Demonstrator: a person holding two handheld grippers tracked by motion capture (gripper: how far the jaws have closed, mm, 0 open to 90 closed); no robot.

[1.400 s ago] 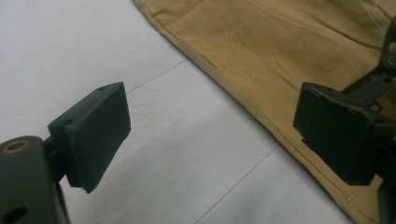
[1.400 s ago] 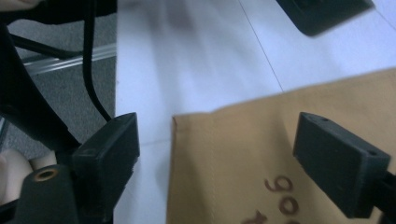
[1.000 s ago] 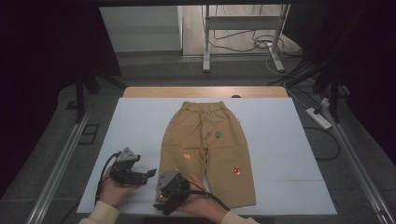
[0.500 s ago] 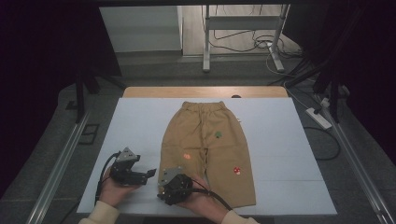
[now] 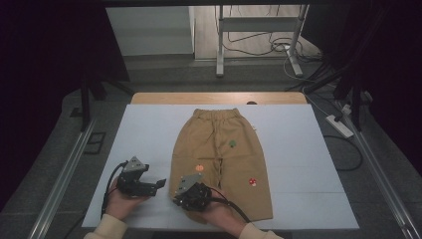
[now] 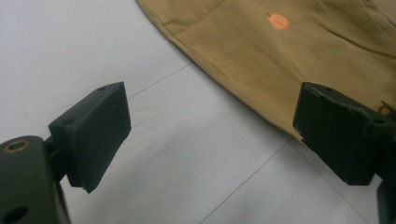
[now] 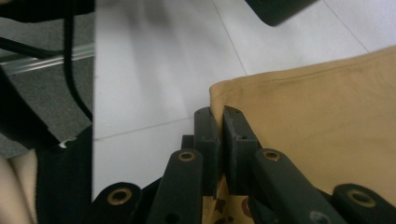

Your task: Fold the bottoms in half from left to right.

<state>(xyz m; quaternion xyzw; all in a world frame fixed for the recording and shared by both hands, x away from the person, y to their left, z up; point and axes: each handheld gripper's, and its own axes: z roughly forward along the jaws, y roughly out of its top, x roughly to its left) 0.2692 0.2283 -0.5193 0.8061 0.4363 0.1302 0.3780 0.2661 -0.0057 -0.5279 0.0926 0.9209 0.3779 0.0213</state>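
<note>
On the white table cover (image 5: 298,149): tan cotton child's trousers with small embroidered patches (image 5: 219,149), laid flat, waistband at the far end
Handling: judged light, limp, prone to drag and crease
Hold points: hem corners, waistband ends
Right gripper (image 7: 219,123): jaws pressed together on the trousers' near-left hem corner
Left gripper (image 6: 210,135): jaws wide apart, empty, just left of that hem

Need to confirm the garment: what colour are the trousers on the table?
Tan, with small orange, green and red motifs. The trousers show best in the high view.
</note>
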